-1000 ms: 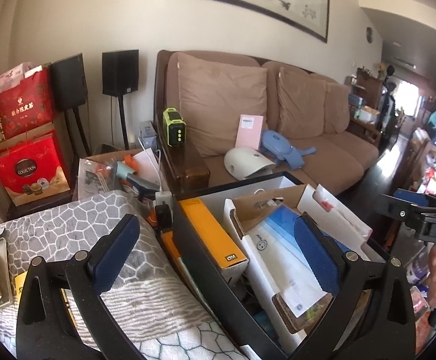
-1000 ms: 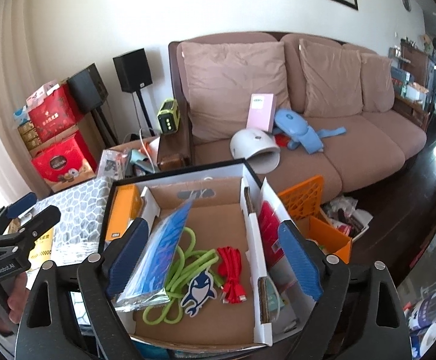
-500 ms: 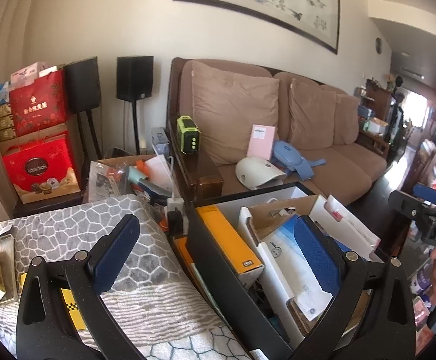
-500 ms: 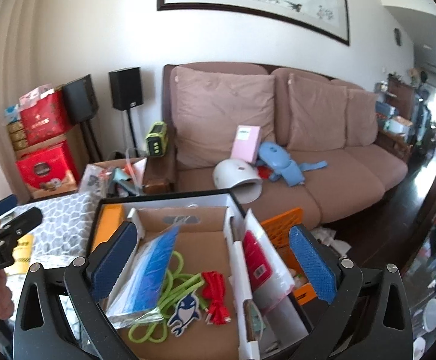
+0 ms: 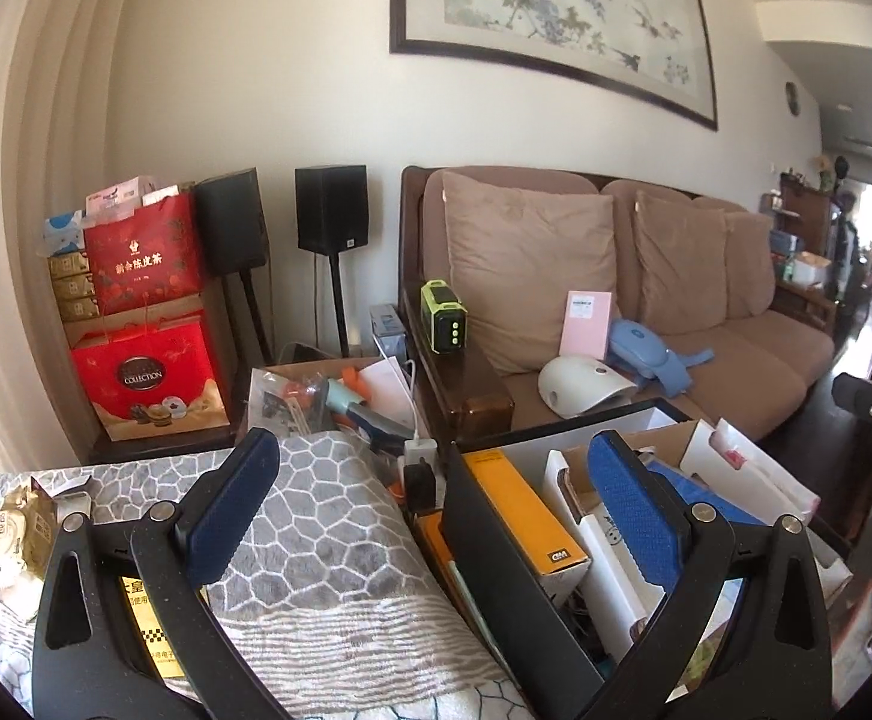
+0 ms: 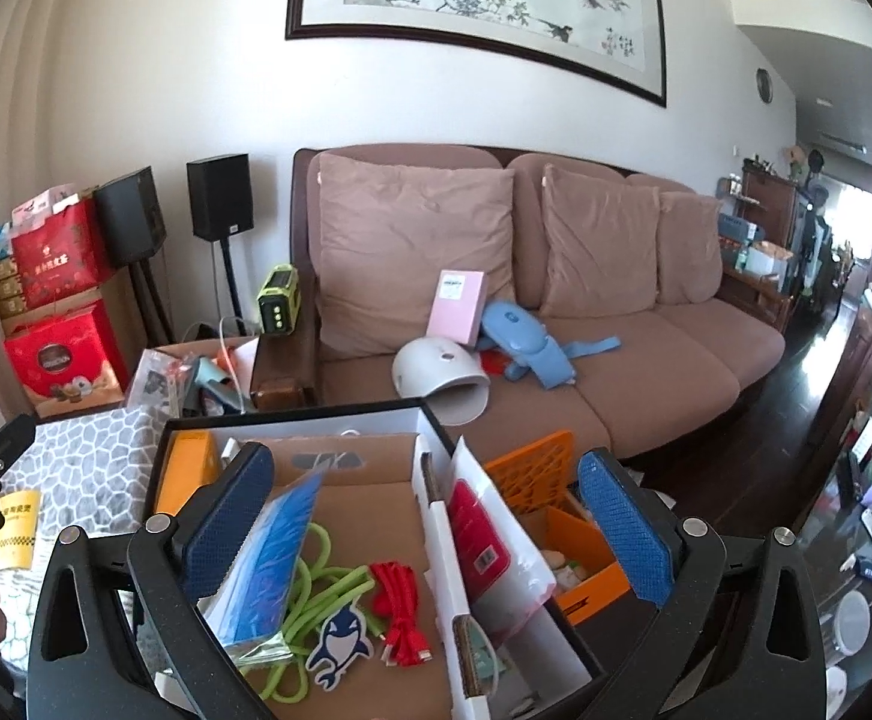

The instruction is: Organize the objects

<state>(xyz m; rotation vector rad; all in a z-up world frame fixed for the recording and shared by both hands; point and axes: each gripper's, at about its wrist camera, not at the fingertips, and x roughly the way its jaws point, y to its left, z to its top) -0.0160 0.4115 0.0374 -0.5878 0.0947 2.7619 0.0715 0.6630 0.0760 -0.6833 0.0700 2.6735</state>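
Both grippers gape, empty, over black box [image 6: 291,420].
Below right gripper [image 6: 429,516]: cardboard tray [image 6: 375,504] w/ green tubing [image 6: 327,588], red cable [image 6: 396,606], shark tag [image 6: 339,648]; left gripper [image 5: 436,504] likewise apart.

You've got soft daylight all over, plus blown-out glare from the bright doorway [image 6: 856,204] far right of the sofa [image 6: 496,312]. Fisheye bends the walls, corners go black, and everything past the sofa's right end looks mushy.

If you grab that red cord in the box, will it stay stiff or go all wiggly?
Probably wiggly: the red cord lies in loose, bunched loops on the cardboard box floor. It looks thin, so likely light. A loop might snag the green tubing beside it.
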